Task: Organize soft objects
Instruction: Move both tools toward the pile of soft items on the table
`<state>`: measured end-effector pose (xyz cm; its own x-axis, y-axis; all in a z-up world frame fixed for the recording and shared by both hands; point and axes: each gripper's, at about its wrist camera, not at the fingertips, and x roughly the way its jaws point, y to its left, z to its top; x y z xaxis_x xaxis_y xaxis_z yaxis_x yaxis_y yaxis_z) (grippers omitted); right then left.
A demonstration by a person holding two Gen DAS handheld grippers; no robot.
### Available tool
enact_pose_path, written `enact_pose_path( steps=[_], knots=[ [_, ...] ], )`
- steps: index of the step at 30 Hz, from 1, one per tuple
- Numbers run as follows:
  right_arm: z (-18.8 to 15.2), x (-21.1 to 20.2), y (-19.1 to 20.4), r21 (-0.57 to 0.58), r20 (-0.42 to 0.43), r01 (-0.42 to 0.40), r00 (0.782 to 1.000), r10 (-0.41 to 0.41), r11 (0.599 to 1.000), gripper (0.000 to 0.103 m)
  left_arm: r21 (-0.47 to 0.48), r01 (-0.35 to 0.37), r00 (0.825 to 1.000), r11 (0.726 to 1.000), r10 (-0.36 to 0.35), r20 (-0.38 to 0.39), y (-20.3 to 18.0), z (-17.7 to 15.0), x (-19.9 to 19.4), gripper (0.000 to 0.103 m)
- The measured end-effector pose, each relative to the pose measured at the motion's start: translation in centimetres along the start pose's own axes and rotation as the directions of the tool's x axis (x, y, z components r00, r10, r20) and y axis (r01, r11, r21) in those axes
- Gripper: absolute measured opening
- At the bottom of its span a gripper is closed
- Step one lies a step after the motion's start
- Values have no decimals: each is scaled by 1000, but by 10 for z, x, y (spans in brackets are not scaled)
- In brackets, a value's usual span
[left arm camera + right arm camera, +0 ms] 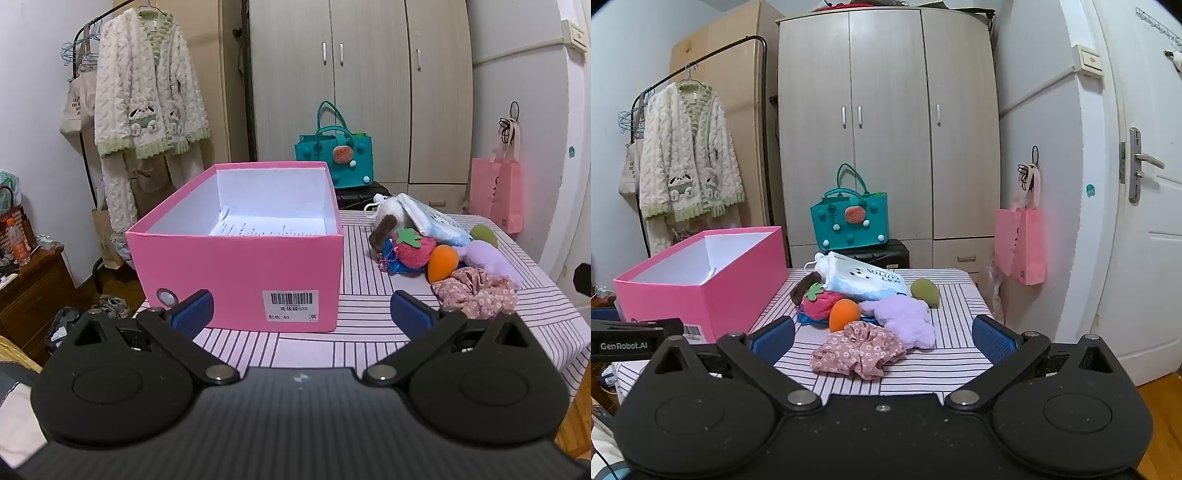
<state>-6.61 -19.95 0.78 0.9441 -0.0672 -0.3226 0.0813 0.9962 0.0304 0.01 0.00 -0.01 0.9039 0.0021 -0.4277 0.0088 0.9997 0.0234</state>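
Nothing sorted yet: pink box (236,254) is sitting left on bench (354,314) w/ only paper inside. Soft things (871,317) are lying right of it. Left gripper (301,314) & right gripper (882,341) fingers are standing apart, holding nothing.

The box (236,258) is bright pink outside and white inside, with a white barcode label (290,305) printed in black. Under it the tablecloth (923,363) is pale pink-white with thin dark stripes.

Right of the box lies a heap of soft things: a dusty-pink scrunchie (858,349) with small white flowers, a lilac plush (905,321), an orange egg-shaped sponge (843,314), an olive-green one (925,291), a red strawberry plush (822,303) with a green leaf, a brown fuzzy piece (804,286), and a white and pale blue packet (862,282). Beneath the strawberry shows something blue, perhaps cloth.

Both grippers have black bodies and blue pads (194,308) (993,338).
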Motion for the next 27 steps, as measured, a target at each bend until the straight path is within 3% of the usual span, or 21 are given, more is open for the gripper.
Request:
enact_pose_path(
  steps=[27],
  knots=[
    [-10, 2, -24, -42, -16, 57, 998, -57, 998, 103, 44, 73, 997, 996, -73, -9, -35, -8, -2, 103]
  ],
)
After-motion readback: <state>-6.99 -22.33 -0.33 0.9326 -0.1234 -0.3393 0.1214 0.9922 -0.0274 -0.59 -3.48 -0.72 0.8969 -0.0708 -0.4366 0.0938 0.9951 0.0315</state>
